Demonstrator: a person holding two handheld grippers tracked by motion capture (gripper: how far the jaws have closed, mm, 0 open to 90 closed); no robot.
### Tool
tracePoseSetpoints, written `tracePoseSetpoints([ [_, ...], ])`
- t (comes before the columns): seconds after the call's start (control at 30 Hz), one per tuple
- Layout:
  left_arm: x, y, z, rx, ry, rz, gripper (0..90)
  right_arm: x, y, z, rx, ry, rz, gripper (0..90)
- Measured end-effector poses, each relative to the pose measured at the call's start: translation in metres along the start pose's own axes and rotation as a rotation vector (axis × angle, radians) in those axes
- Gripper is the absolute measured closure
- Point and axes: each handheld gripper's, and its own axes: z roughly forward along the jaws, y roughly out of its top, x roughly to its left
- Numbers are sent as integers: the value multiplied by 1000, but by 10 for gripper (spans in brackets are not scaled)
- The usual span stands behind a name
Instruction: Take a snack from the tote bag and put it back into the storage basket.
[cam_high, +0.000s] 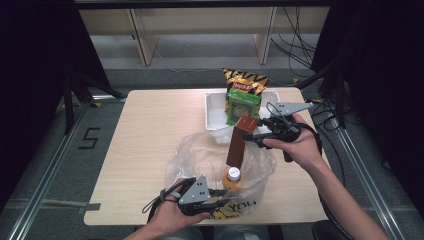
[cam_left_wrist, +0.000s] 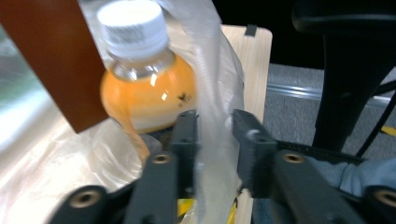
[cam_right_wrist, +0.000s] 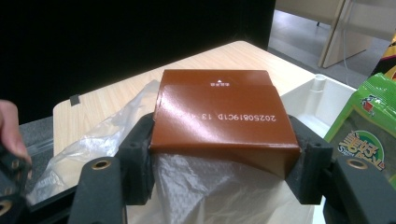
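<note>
The clear, crinkled plastic bag lies open on the light wooden table, its mouth directly below the right gripper and just ahead of the left gripper. The tall brown cardboard box hangs upright from the right gripper, long axis vertical, lower end already inside the bag mouth. The coming move turns on this relation: the box stands straight above the bag's interior, so the travel required is judged to be a plain descent along the box's own axis.

In the right gripper view the jaws stand wide and clamp the box's top end across its width, one pad on each narrow side. The right hand holds the gripper level, jaws pointing toward the bag.

The orange-filled plastic bottle with a white cap stands upright inside the bag, just beside the box's lower end and directly ahead of the left gripper.

In the left gripper view the jaws stand a little apart with a fold of the bag's film between them; whether the pads press it cannot be told. The left hand holds that gripper low at the table's near edge.
</note>
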Motion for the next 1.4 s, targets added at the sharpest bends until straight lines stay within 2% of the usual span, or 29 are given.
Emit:
tracePoseSetpoints([
  [0.07, 1, -2, 4, 10, -20, -13, 868, 1, 0, 1, -20, -12, 5, 386],
  [0.1, 1, -3, 6, 21, -18, -16, 890, -1, 1, 1, -13, -8, -8, 386],
  [0.13, 1, -4, 9, 29, -21, -15, 892, 1, 2, -1, 13, 1, 9, 385],
  [0.27, 3, -9, 19, 73, -41, -19, 895, 1, 3, 0, 2, 0, 15, 386],
  [0.3, 2, -10, 21, 91, -49, -19, 895, 1, 3, 0, -10, 5, 25, 386],
  [0.33, 0, -12, 24, 93, -55, -21, 895, -1, 4, -1, -17, 0, 12, 386],
  [0.4, -1, -15, 28, 112, -70, -20, 894, -1, 6, -3, -23, -9, 46, 386],
  [0.43, -2, -17, 29, 123, -73, -20, 894, -3, 7, -5, -25, -17, 26, 386],
  [0.47, -2, -18, 31, 132, -77, -23, 894, -3, 8, -4, -48, -22, 36, 386],
  [0.5, -2, -19, 32, 140, -80, -21, 894, -3, 9, -6, -39, -14, 58, 386],
  [0.53, -2, -20, 33, 140, -73, -22, 894, -4, 11, -6, -51, -8, 45, 387],
  [0.57, -1, -21, 34, 150, -89, -23, 893, -3, 13, -8, -53, -6, 67, 387],
  [0.6, -2, -21, 34, 153, -86, -24, 893, -5, 14, -9, -61, -4, 57, 387],
  [0.63, -1, -22, 35, 162, -91, -18, 892, -4, 16, -11, -72, -4, 73, 387],
  [0.67, -2, -22, 36, 156, -84, -29, 892, -6, 17, -11, -89, -12, 55, 387],
  [0.7, -1, -23, 36, 161, -94, -29, 892, -5, 20, -14, -80, -9, 85, 387],
  [0.73, -2, -23, 37, 159, -79, -25, 891, -7, 22, -16, -89, -10, 86, 388],
  [0.8, -1, -23, 37, 167, -97, -27, 886, -8, 25, -19, -105, -11, 89, 388],
  [1.0, -2, -23, 37, 162, -84, -25, 862, -9, 38, -32, -149, -25, 130, 389],
  [1.03, -2, -23, 37, 162, -83, -24, 857, -10, 40, -34, -155, -28, 111, 389],
  [1.07, -2, -23, 37, 163, -80, -22, 852, -10, 42, -35, -155, -34, 126, 389],
  [1.23, -2, -23, 37, 160, -82, -23, 847, -11, 50, -42, -181, -34, 135, 390],
  [1.27, -2, -24, 37, 160, -74, -22, 845, -12, 51, -44, -186, -42, 118, 390],
  [1.37, -2, -23, 37, 167, -86, -15, 841, -11, 54, -49, -199, -50, 145, 390],
  [1.4, -2, -23, 37, 167, -86, -14, 840, -14, 55, -50, -212, -56, 114, 390],
])
